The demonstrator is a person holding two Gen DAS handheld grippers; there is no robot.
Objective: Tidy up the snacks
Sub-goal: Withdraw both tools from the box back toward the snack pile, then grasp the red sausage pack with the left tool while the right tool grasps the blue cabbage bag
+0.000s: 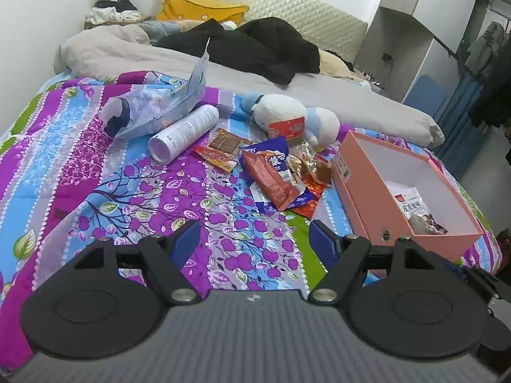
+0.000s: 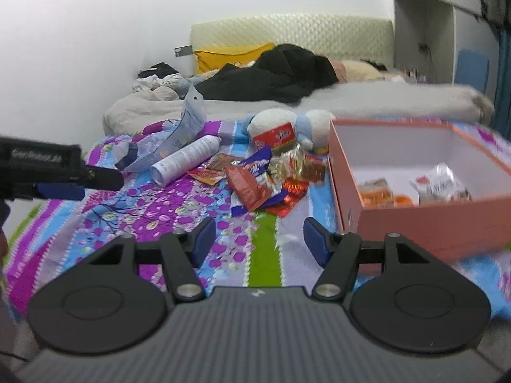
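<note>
Both grippers, left (image 1: pixel 254 242) and right (image 2: pixel 258 239), hang spread and empty before the snack pile (image 1: pixel 274 172), beside the pink box (image 1: pixel 361 204) whose long axis runs away from them.

Quilt (image 1: pixel 134 191) – printed cloth, matt, stitched. Box (image 1: pixel 361 198) – pink card outside, smooth white lining. Snack packets (image 1: pixel 274 178) at its 9 o'clock: glossy crinkled foil and plastic film. Tube (image 1: pixel 183 134): smooth, satin white. Plush toy (image 1: pixel 281 111): fuzzy cloth. Headboard (image 1: pixel 287 9): quilted, faint sheen.
</note>
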